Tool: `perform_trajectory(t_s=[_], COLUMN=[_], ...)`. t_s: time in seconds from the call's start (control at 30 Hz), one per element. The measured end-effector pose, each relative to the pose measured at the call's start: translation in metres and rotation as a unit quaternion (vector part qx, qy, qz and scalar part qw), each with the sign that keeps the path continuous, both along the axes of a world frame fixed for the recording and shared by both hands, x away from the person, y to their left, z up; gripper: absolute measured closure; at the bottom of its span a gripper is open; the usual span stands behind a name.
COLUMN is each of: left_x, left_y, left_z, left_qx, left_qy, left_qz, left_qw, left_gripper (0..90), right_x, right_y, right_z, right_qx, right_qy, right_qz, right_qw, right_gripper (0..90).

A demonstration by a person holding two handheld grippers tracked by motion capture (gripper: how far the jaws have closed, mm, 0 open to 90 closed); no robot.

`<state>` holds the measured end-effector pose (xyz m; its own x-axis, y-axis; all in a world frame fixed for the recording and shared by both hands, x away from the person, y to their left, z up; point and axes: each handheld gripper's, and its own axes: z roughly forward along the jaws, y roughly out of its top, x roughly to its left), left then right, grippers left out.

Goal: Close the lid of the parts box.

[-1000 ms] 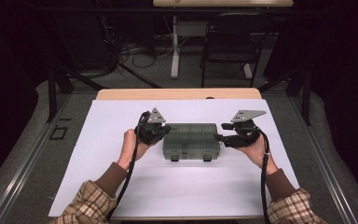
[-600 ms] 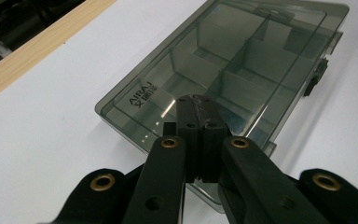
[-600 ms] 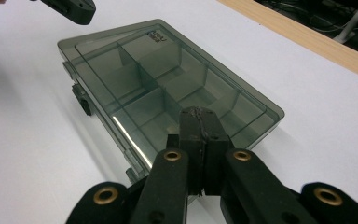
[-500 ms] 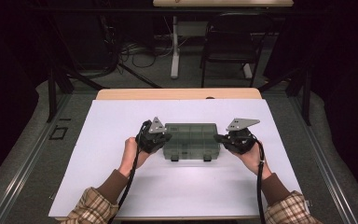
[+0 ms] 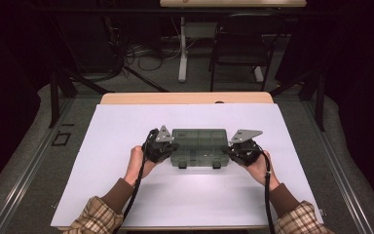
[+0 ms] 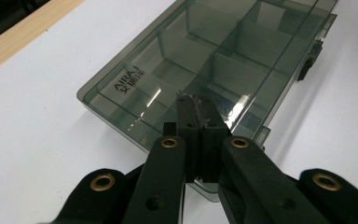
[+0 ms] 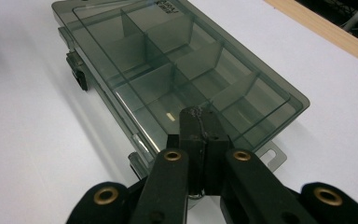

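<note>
Both my hands have lowered; left tongs (image 6: 197,103) and right tongs (image 7: 199,115), right just clenched, press empty-jawed on the box (image 5: 198,146) lid, steadying it

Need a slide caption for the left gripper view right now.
Left hand-held gripper, jaws shut, poised over the closed lid of a smoky transparent compartment organizer box on a white table.

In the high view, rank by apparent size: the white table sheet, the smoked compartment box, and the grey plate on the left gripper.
1. white table sheet
2. smoked compartment box
3. grey plate on the left gripper, smallest, though it sits slightly nearer the camera.
</note>
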<state>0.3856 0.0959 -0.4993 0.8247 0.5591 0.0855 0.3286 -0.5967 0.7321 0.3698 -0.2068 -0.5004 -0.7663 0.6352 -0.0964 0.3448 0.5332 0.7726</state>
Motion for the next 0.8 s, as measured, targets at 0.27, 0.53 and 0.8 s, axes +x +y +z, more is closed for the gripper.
perform_trajectory(t_s=[0.27, 0.53, 0.8], left_x=[-0.002, -0.003, -0.003], left_y=[-0.004, -0.004, -0.002], left_z=[-0.007, -0.011, -0.011], left_qx=[0.016, 0.021, 0.023], left_qy=[0.006, 0.009, 0.009], left_qz=[-0.009, -0.012, -0.013], left_qw=[0.9998, 0.9997, 0.9996], left_gripper=[89.9, 89.9, 89.9], right_x=[0.001, 0.003, 0.003], right_y=[0.003, 0.005, 0.007], right_z=[-0.006, -0.013, -0.013], right_qx=[-0.011, -0.018, -0.019], right_qy=[0.003, 0.006, 0.008], right_qz=[0.002, 0.005, 0.006], right_qw=[0.9999, 0.9998, 0.9998], right_gripper=[90.0, 90.0, 90.0])
